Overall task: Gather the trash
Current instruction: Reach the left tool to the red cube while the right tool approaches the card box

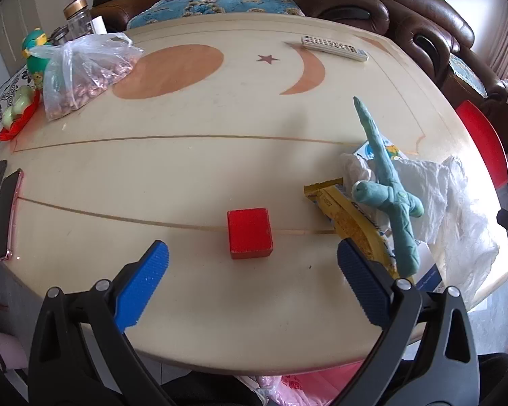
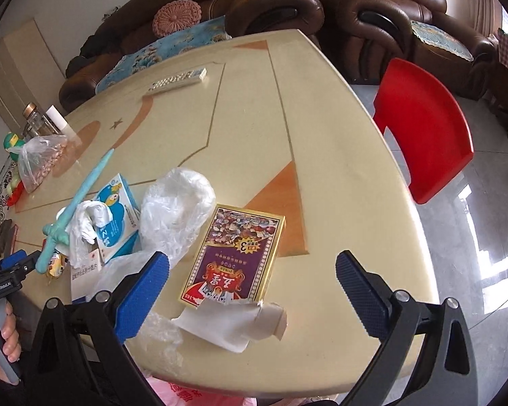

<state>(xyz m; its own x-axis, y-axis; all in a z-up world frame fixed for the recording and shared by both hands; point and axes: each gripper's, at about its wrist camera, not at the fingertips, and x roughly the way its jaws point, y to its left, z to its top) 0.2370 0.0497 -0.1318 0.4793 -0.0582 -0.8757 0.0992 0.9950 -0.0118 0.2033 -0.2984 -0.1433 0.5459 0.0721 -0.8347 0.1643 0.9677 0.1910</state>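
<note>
My left gripper (image 1: 252, 264) is open and empty, its blue fingers either side of a red cube (image 1: 249, 233) just ahead on the cream table (image 1: 199, 169). To its right lies a yellow wrapper (image 1: 348, 216), a crumpled white plastic bag (image 1: 450, 203), crumpled tissue (image 1: 357, 169) and a teal clay sword (image 1: 389, 182). My right gripper (image 2: 252, 270) is open and empty above a purple-and-gold card box (image 2: 235, 253) with torn white paper (image 2: 233, 324) at its near end. The clear plastic bag (image 2: 176, 209), a blue-white box (image 2: 117, 213) and the sword (image 2: 74, 209) lie to its left.
A bag of peanuts (image 1: 81, 74), a glass jar (image 1: 78, 17), toys (image 1: 34, 54) and a phone (image 1: 5, 213) sit on the left. A remote (image 1: 335, 47) lies at the far side. A red chair (image 2: 426, 128) stands by the right edge; a brown sofa (image 2: 288, 6) is behind.
</note>
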